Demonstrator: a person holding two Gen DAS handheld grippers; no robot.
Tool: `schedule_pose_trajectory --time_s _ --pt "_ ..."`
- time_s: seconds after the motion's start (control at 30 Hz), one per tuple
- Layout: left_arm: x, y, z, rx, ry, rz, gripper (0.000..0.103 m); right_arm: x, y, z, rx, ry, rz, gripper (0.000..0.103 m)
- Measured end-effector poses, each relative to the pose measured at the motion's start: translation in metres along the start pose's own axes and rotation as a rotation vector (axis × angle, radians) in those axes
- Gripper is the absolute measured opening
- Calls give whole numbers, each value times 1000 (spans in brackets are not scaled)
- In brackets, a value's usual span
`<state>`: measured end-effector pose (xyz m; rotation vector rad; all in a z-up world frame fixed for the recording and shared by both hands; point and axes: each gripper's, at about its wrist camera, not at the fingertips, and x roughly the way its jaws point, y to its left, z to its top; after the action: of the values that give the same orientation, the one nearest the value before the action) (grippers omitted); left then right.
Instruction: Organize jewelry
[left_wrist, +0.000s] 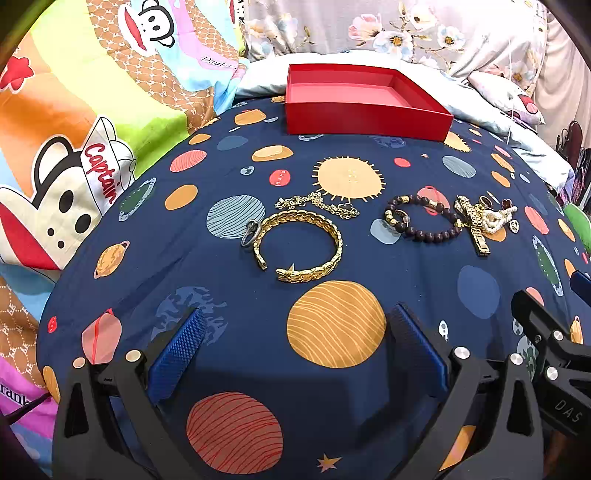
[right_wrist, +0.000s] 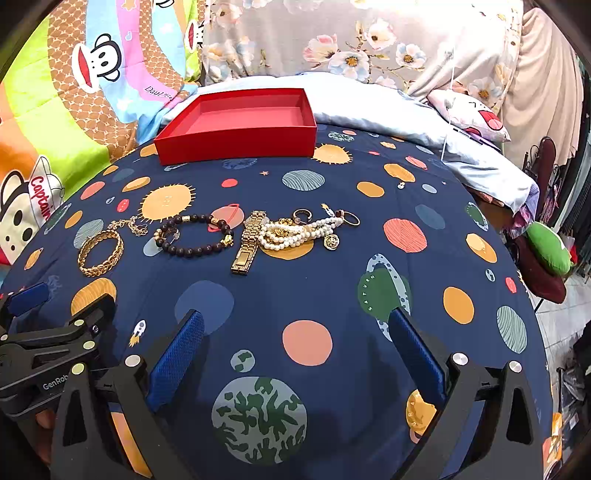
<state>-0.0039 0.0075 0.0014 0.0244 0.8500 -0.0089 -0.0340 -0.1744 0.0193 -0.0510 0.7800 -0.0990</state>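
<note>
An empty red box (left_wrist: 365, 118) (right_wrist: 236, 142) stands at the far side of a navy planet-print cloth. Jewelry lies in a row nearer me: a gold cuff bangle (left_wrist: 301, 242) (right_wrist: 100, 253), a thin gold chain (left_wrist: 317, 205) (right_wrist: 133, 225), a dark bead bracelet (left_wrist: 421, 218) (right_wrist: 195, 236), a gold watch (left_wrist: 471, 223) (right_wrist: 247, 242), a pearl strand (left_wrist: 496, 218) (right_wrist: 295, 232) and small rings (right_wrist: 349, 218). My left gripper (left_wrist: 295, 332) is open and empty, short of the bangle. My right gripper (right_wrist: 295, 332) is open and empty, short of the watch and pearls.
A cartoon monkey quilt (left_wrist: 74, 147) lies to the left. Floral bedding (right_wrist: 332, 48) and a pale blue pillow (right_wrist: 369, 107) sit behind the box. The cloth drops off at the right, where clutter and a green cushion (right_wrist: 548, 249) stand.
</note>
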Motion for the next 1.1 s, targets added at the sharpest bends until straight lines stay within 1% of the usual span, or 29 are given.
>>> schedule_pose_trajectory --time_s 1.1 --pt "0 -1 0 8 -4 8 98 0 4 2 -1 -4 -2 98"
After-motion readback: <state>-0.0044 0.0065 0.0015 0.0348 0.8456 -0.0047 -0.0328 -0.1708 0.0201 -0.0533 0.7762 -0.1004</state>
